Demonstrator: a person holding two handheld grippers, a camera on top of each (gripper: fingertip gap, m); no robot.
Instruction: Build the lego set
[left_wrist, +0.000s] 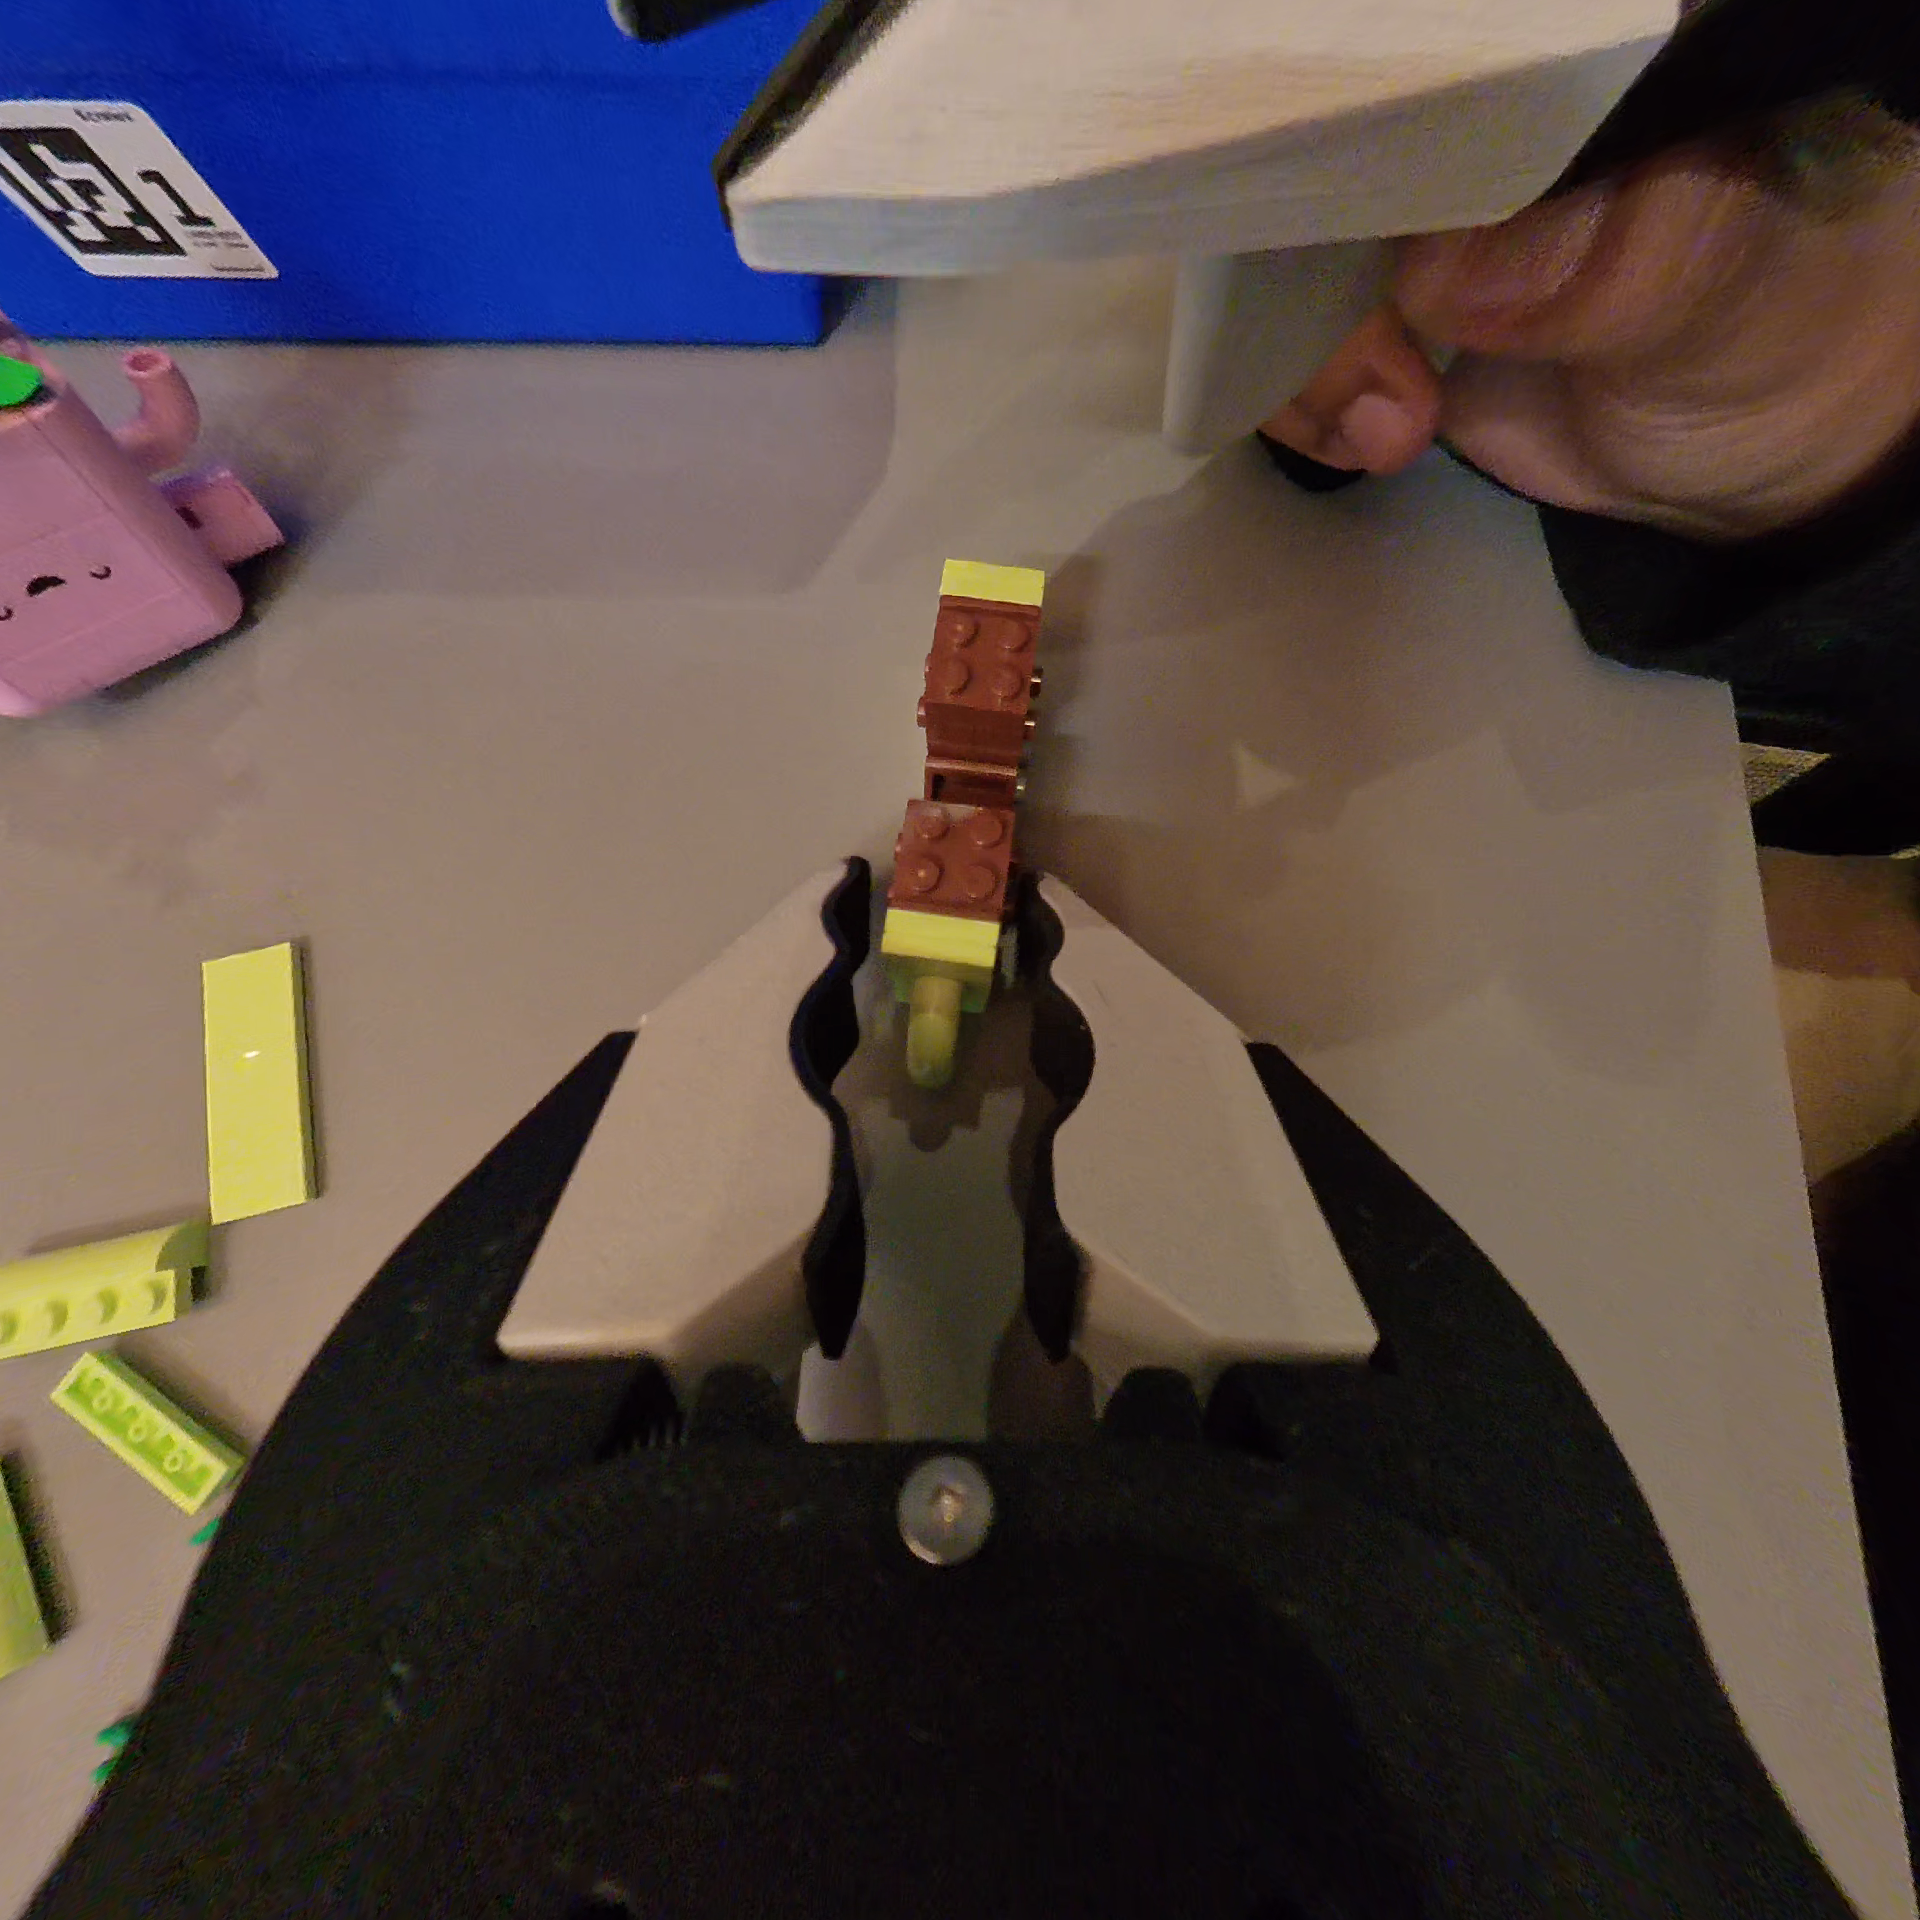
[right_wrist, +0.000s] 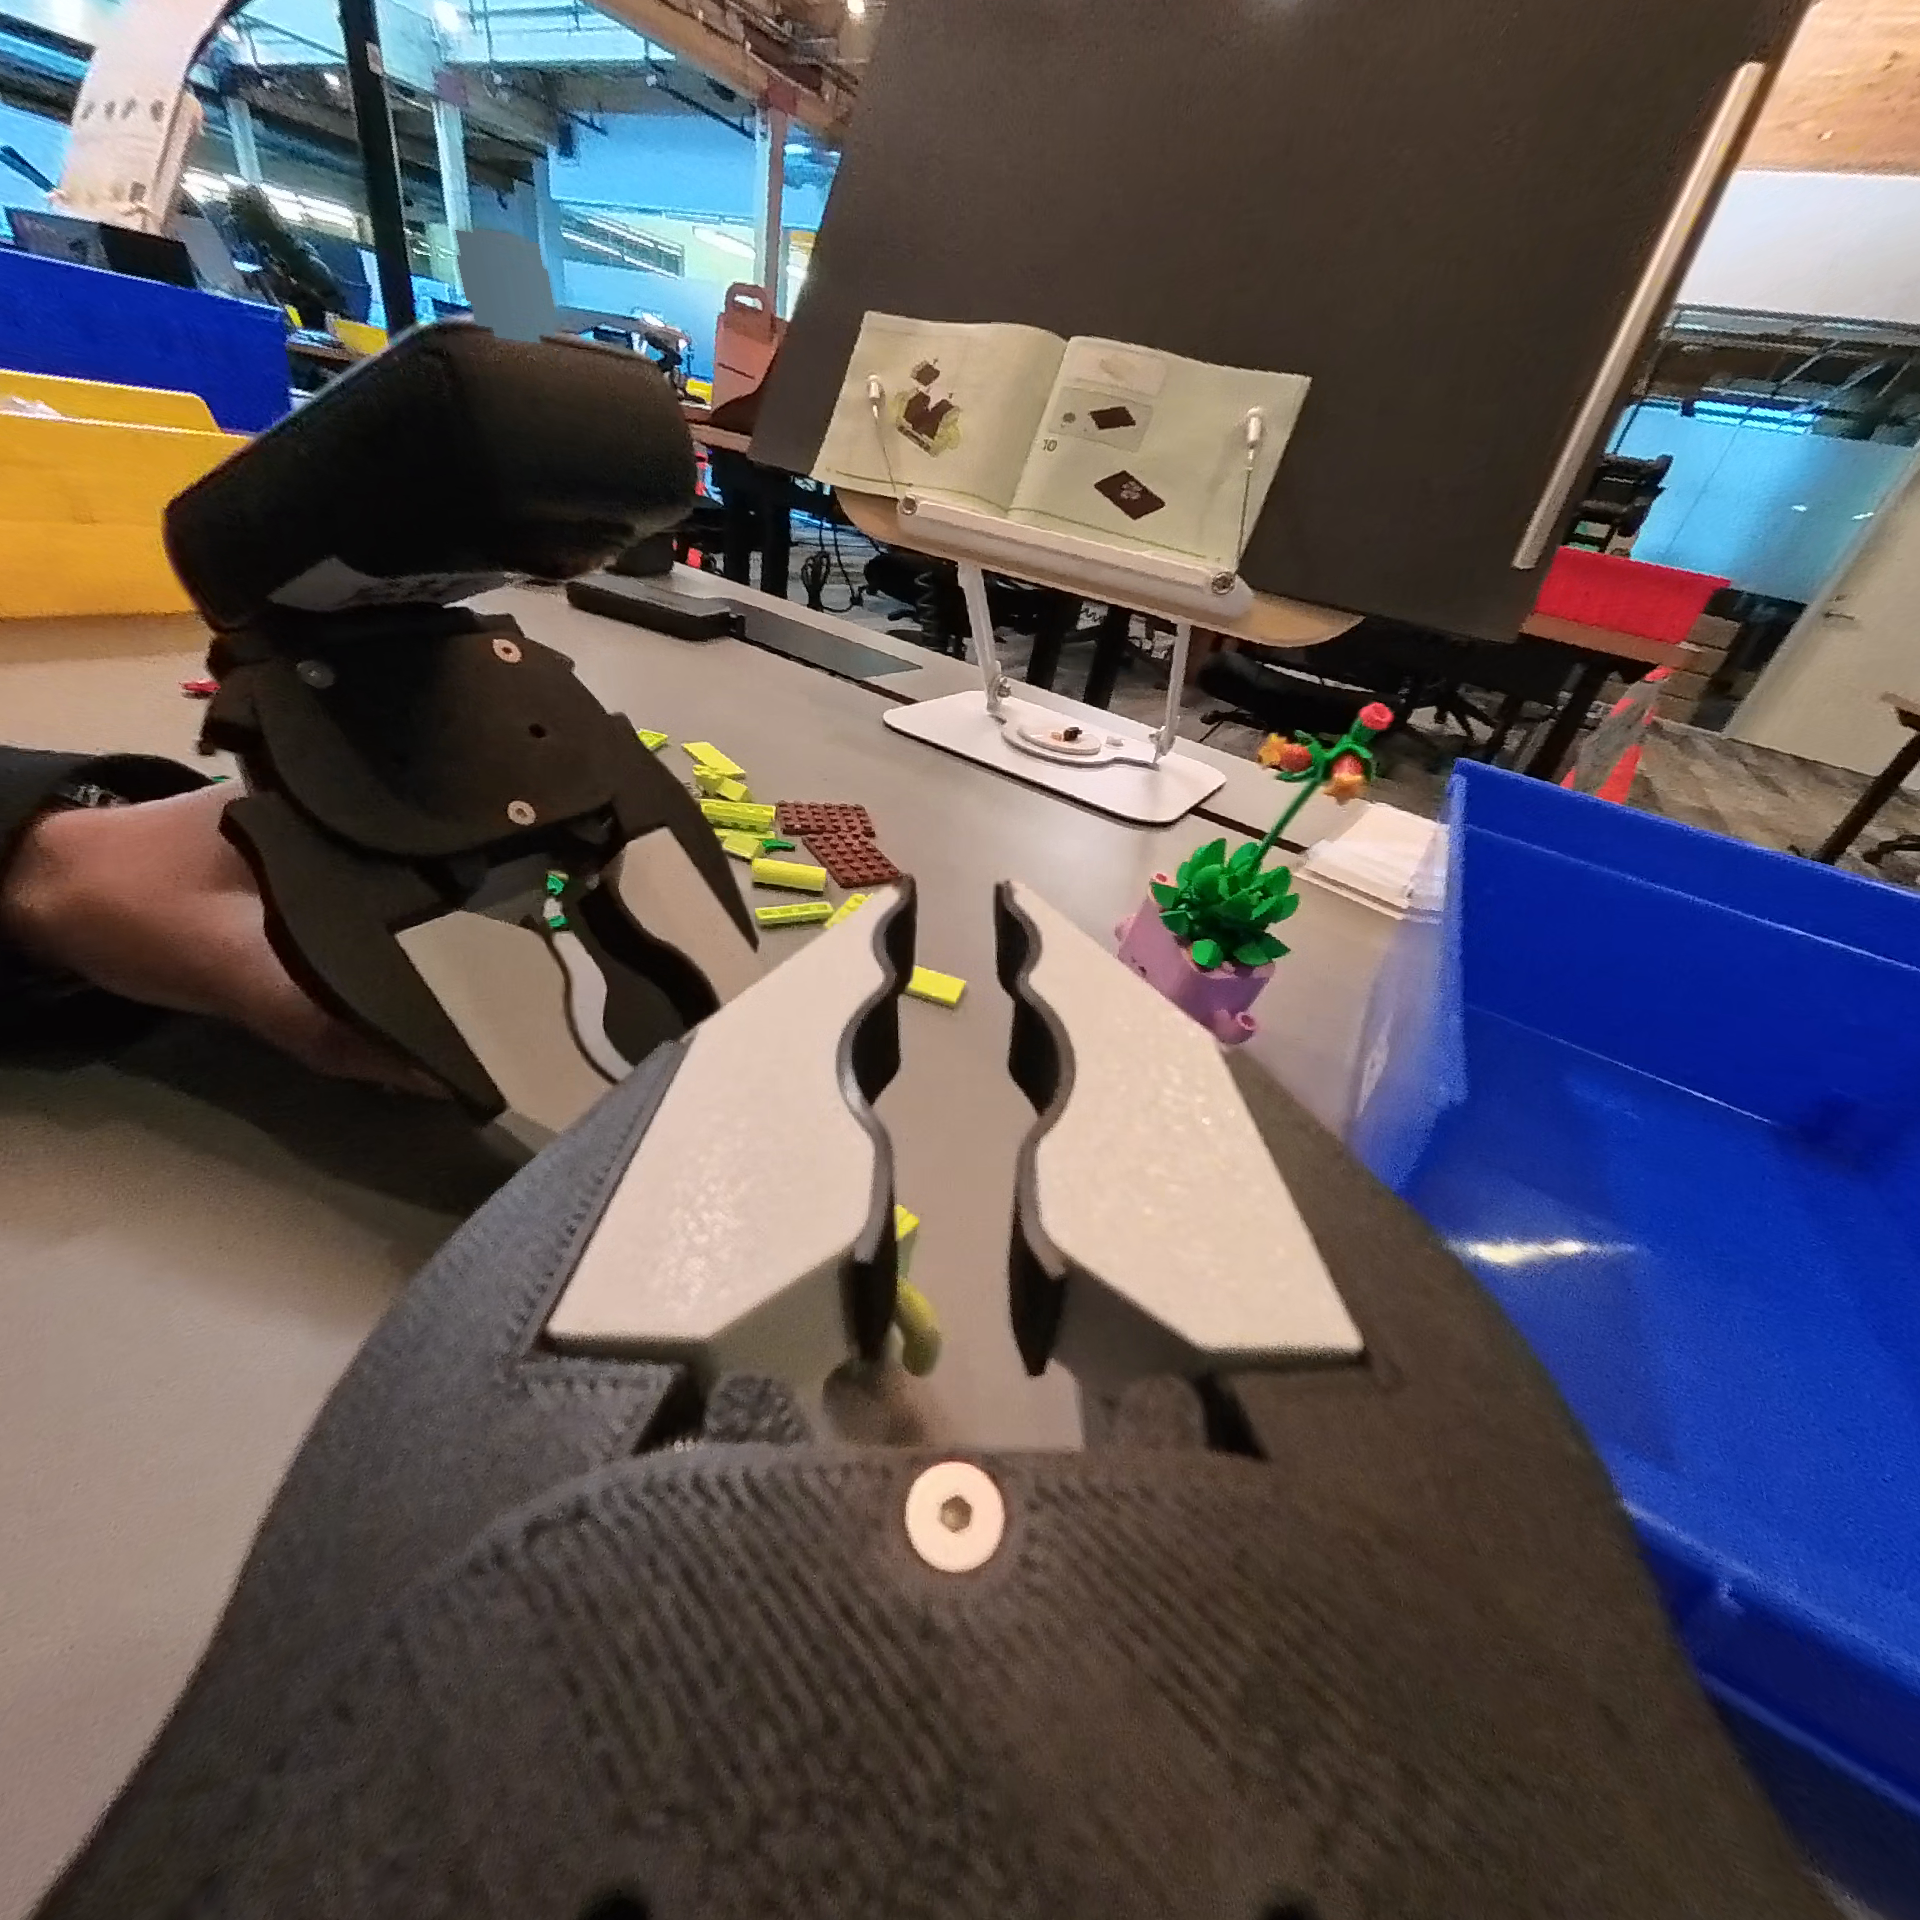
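A small assembly of brown bricks with lime ends (left_wrist: 971, 717) lies along the grey table (left_wrist: 520, 779), with a lime hook at its near end. My left gripper (left_wrist: 940, 888) is shut on that near lime end. My right gripper (right_wrist: 954, 909) is open with a narrow gap and nothing between its tips. A lime piece (right_wrist: 914, 1320) shows low in that gap; I cannot tell what it belongs to. A grey finger of the right gripper (left_wrist: 1091, 156) hangs above and beyond the assembly, held by a hand (left_wrist: 1662, 343).
A pink lego pot (right_wrist: 1195, 966) with a green plant and flower stem stands by the blue bin (right_wrist: 1662, 1195). Loose lime pieces (left_wrist: 258, 1081) and brown plates (right_wrist: 842, 842) lie on the table. An instruction booklet on a stand (right_wrist: 1060, 436) is at the back. The table edge (left_wrist: 1766, 1039) is at the right. About 11 cm separates my left fingertips from my right.
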